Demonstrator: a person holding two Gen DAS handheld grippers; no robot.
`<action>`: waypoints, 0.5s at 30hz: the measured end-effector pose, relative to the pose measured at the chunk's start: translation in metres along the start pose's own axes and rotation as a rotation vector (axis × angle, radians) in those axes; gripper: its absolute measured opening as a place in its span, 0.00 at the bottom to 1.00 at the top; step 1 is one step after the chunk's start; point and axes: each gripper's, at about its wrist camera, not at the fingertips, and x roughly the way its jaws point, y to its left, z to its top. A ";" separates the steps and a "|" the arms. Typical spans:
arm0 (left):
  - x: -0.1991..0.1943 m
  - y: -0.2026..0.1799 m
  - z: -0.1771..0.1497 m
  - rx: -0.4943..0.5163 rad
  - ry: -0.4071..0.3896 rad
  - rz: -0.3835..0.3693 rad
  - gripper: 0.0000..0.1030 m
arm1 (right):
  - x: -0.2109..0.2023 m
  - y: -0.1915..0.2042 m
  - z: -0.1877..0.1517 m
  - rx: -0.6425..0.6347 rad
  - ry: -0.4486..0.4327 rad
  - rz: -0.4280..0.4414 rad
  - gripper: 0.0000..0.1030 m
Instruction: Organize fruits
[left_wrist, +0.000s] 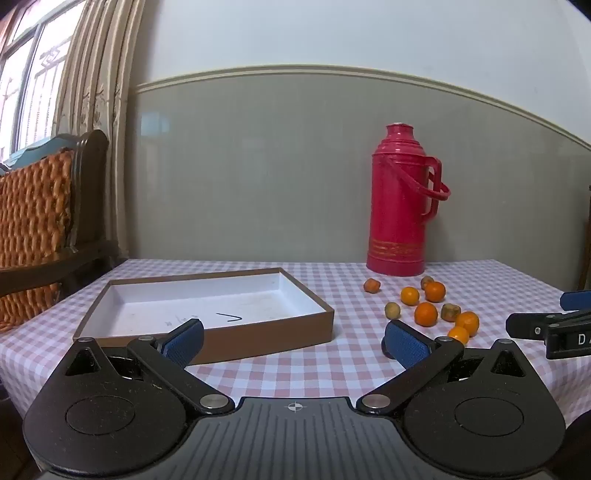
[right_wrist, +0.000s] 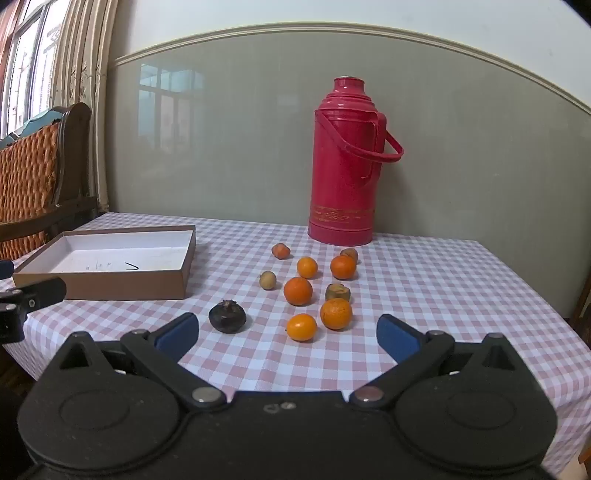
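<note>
So nothing is picked yet; my left gripper (left_wrist: 293, 341) and right gripper (right_wrist: 286, 336) gape empty, fruits (right_wrist: 297, 291) scattered right of the box (right_wrist: 110, 284); next, I'd close on the nearest orange (right_wrist: 301, 327)

A glossy red plastic thermos flask (right_wrist: 345, 162) stood on a smooth pink-and-white checked tablecloth (right_wrist: 424, 280). The shallow brown cardboard box (right_wrist: 110, 282) looked matt, its white paper lining (left_wrist: 207, 302) scuffed. The woven orange chair cushion (left_wrist: 33, 218) looked rough.
</note>
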 end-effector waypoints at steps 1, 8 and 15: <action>0.001 0.000 0.000 -0.001 0.001 -0.001 1.00 | 0.000 0.000 0.000 -0.006 -0.002 -0.004 0.94; 0.008 -0.003 0.000 0.000 -0.002 -0.002 1.00 | 0.000 0.000 0.000 -0.004 -0.001 -0.002 0.94; -0.004 0.001 0.002 -0.007 -0.010 -0.006 1.00 | 0.000 0.000 0.000 -0.005 -0.001 -0.003 0.94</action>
